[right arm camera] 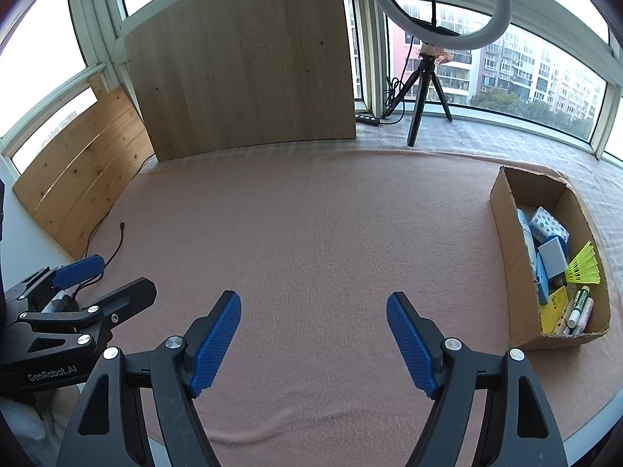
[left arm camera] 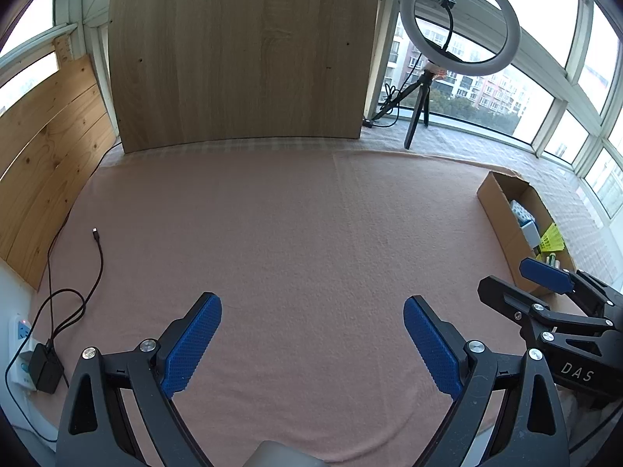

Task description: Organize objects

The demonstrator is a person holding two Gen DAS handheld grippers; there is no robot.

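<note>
The cardboard box (right arm camera: 506, 233) is sitting on the pink cloth (right arm camera: 311, 233) covering the worktop, ahead and to the right of the right gripper (right arm camera: 313, 344), and it is holding the sorted things: a yellow shuttlecock (right arm camera: 584, 266), a dotted white packet (right arm camera: 549, 225), a grey-white block (right arm camera: 553, 258), a yellow card (right arm camera: 555, 307) and some pens or markers (right arm camera: 580, 309), though the lens is bending that corner too much to be sure of them. The right gripper is hanging released over bare cloth, its blue pads spread wide with nothing between them. The left gripper (left arm camera: 311, 346) is likewise standing open and empty just to the left of it, the two nearly side by side. Beyond the left gripper, off to its left, a black cable (left arm camera: 97, 257) is trailing across the cloth toward a power strip (left arm camera: 21, 354). Farther ahead of both, a wooden board (right arm camera: 249, 62) is leaning upright and a ring light (right arm camera: 438, 4) is standing on its tripod by the window.
</note>
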